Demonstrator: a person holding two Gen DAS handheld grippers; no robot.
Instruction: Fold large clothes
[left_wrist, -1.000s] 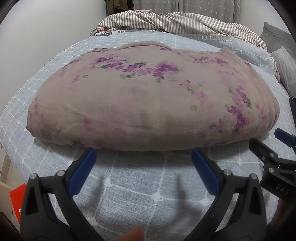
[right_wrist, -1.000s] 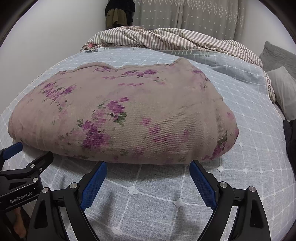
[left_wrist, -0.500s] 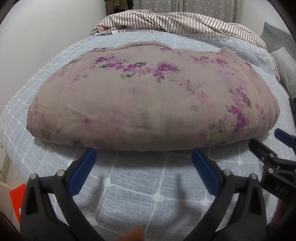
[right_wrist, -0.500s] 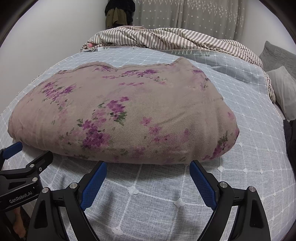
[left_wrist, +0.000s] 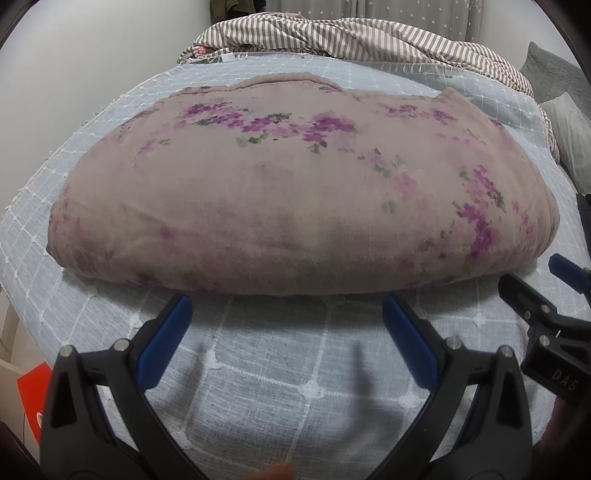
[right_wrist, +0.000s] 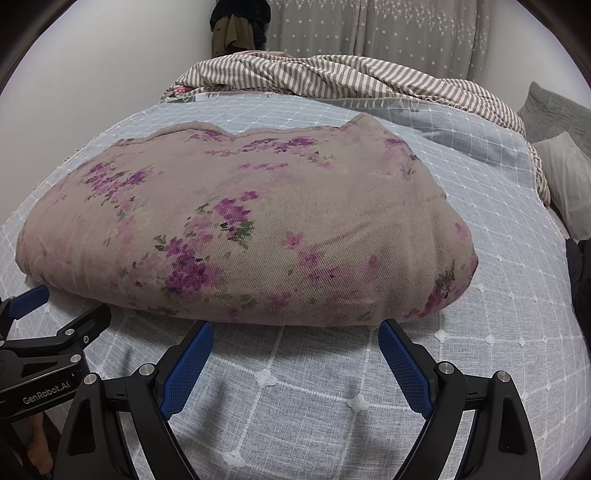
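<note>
A thick folded mauve cloth with purple flowers (left_wrist: 295, 199) lies on the pale blue checked bedspread (left_wrist: 280, 369); it also shows in the right wrist view (right_wrist: 258, 229). My left gripper (left_wrist: 286, 310) is open and empty, its blue pads just short of the cloth's near folded edge. My right gripper (right_wrist: 295, 334) is open and empty, also just in front of that edge, toward the cloth's right end. Each gripper shows at the side of the other's view: the right one (left_wrist: 535, 284), the left one (right_wrist: 62, 306).
A striped brown-and-white blanket (right_wrist: 332, 81) is bunched at the far end of the bed. Grey pillows (right_wrist: 561, 155) lie at the right. A white wall (right_wrist: 92, 66) runs along the left, and a curtain (right_wrist: 369, 29) hangs behind.
</note>
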